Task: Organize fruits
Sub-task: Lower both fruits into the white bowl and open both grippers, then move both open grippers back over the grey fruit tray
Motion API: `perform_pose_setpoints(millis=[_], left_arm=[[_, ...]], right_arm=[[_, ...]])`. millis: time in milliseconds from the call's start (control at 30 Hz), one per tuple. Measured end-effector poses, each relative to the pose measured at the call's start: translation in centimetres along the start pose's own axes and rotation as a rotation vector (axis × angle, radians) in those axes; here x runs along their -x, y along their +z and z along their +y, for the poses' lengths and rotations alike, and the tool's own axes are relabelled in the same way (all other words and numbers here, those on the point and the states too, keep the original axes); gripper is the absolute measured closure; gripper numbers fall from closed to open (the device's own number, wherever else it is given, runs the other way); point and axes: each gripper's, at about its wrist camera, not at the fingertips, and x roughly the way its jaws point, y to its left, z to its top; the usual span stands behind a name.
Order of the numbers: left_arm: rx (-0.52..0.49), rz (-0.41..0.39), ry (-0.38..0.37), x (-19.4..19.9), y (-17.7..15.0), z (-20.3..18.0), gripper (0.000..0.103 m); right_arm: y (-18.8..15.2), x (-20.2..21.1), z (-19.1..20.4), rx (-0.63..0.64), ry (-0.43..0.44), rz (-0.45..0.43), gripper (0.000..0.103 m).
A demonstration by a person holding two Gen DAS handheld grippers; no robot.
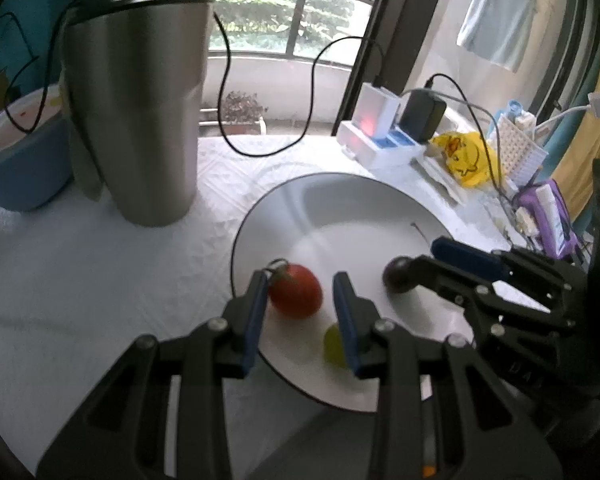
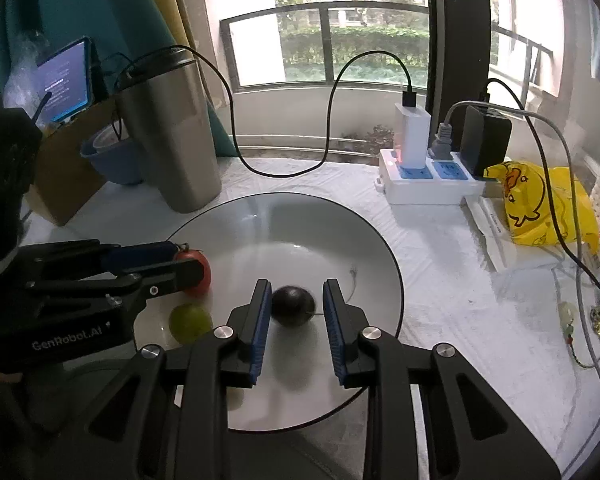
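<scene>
A white plate with a dark rim lies on the white table; it also shows in the right wrist view. On it lie a red tomato with a stem, a green grape and a dark round fruit. My left gripper is open, its fingers on either side of the tomato with a gap on the right. My right gripper is open around the dark fruit, not touching it. The tomato and the grape show beside the left gripper.
A tall steel tumbler with a black lid stands behind the plate on the left, a blue bowl beyond it. A white power strip with chargers and black cables, a yellow duck bag and clutter sit at the back right.
</scene>
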Motion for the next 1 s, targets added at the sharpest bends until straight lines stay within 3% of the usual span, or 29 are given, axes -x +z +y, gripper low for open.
perform_pose_setpoints(millis=[100,533,1000], left_arm=[[0.015,-0.017,-0.010,0.9,-0.1,0.1,0.058],[0.028,-0.131,-0.006,8.3,-1.9,-0.6,0.057],[0.007,-0.172,-0.021,14.0,-6.5,-2.2,0.057]], right_arm=[[0.0,0.6,0.1,0.002,-0.005,-0.005,0.073],[-0.4,5.8,2.4,0.027,-0.018,-0.058,0.073],[-4.2,11.5,5.4,0.035,-0.031,-0.086,0.073]])
